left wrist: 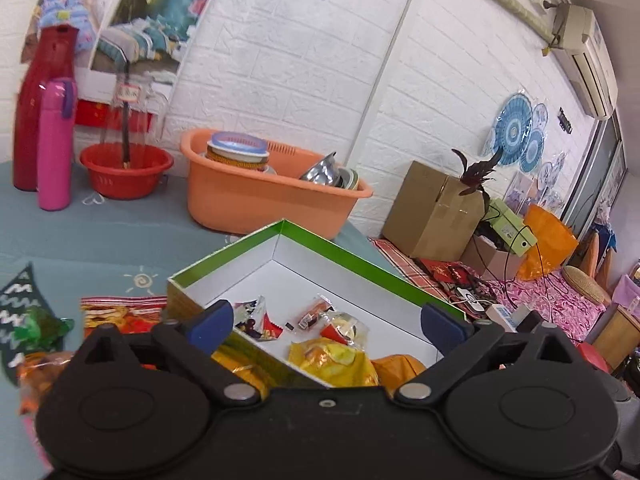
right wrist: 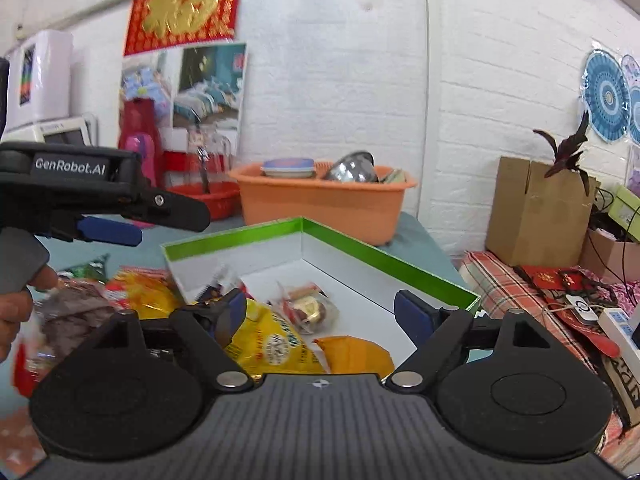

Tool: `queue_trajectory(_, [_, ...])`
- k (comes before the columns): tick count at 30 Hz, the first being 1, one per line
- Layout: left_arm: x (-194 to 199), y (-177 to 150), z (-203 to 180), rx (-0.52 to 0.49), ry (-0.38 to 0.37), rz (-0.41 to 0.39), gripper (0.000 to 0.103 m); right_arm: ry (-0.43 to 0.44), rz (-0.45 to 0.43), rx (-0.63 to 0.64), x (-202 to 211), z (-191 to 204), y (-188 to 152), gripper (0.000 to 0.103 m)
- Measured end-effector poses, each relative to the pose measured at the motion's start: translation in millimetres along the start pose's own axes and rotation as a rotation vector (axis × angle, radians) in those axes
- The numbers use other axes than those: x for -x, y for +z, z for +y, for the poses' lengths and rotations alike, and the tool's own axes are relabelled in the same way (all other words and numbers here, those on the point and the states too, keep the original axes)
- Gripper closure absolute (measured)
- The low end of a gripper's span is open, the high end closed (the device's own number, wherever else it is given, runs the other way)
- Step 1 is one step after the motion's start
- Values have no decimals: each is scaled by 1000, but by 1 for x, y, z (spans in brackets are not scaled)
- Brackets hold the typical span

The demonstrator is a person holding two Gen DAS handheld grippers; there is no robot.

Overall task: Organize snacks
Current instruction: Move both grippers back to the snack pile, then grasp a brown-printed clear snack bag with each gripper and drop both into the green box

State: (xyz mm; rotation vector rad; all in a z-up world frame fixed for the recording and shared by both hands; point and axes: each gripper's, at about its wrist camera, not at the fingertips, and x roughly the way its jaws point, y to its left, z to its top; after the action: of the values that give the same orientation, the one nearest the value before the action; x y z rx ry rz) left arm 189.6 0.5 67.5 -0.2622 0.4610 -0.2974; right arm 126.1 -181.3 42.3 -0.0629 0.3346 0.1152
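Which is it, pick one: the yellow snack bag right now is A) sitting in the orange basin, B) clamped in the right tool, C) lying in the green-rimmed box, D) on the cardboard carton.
C: the yellow snack bag lies inside the green-rimmed box, and the right tool stands open above it, gripping nothing.

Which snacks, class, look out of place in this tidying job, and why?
Several packets still lie on the table outside the green-rimmed box: a red-and-orange packet and a green wrapper left of it. Inside, the yellow bag and small packets sit jumbled, not lined up. Nothing looks spilled or torn.
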Motion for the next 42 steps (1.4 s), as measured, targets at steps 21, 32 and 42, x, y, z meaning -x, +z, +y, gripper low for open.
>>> queue_trajectory(21, [115,-86,69,167,129,-10,0,276,120,-18,61,82,-45,0])
queue_trajectory(32, [41,-46,73,94,95,74,0,264,152,-25,63,91,-53,0])
queue_trajectory(42, [90,-91,75,146,-70,149,44,330,212,-92,49,87,-64,0])
